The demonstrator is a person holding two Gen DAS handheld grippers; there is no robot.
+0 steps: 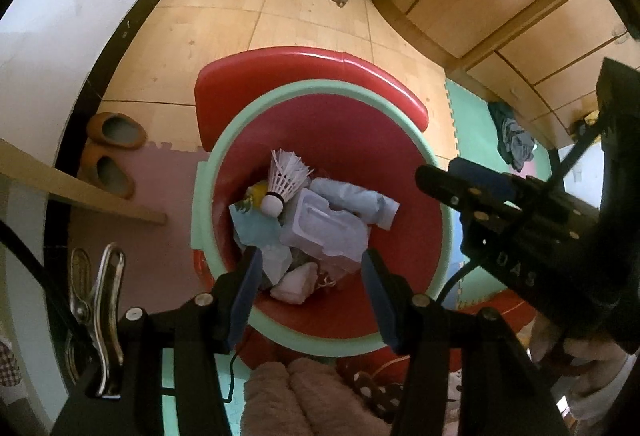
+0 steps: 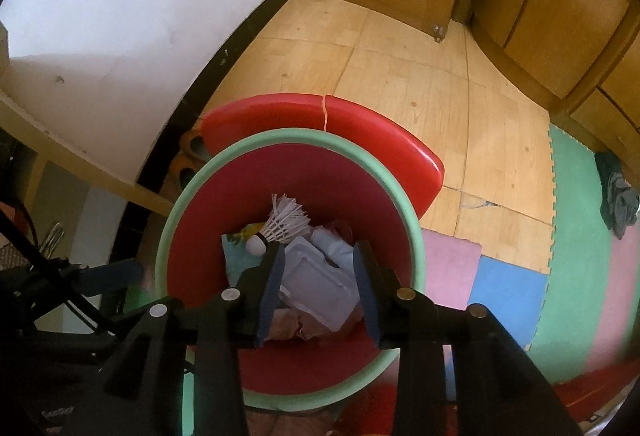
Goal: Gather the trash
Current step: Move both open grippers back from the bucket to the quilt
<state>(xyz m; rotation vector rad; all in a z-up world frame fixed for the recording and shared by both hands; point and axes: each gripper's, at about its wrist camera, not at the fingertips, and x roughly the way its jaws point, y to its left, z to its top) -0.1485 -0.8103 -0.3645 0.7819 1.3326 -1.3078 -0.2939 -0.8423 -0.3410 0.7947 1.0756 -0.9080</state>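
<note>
Trash (image 1: 316, 224), including a shuttlecock (image 1: 282, 182) and plastic lid, lies in the red bin (image 1: 320, 92); both tongs, left (image 1: 312, 288) and right (image 2: 316, 288), hang above it, parted and empty, apparently after dropping items.

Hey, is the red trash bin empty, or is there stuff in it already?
Not empty. The red trash bin holds a white shuttlecock, a clear plastic container, and crumpled paper on its bottom; well below the rim.
</note>
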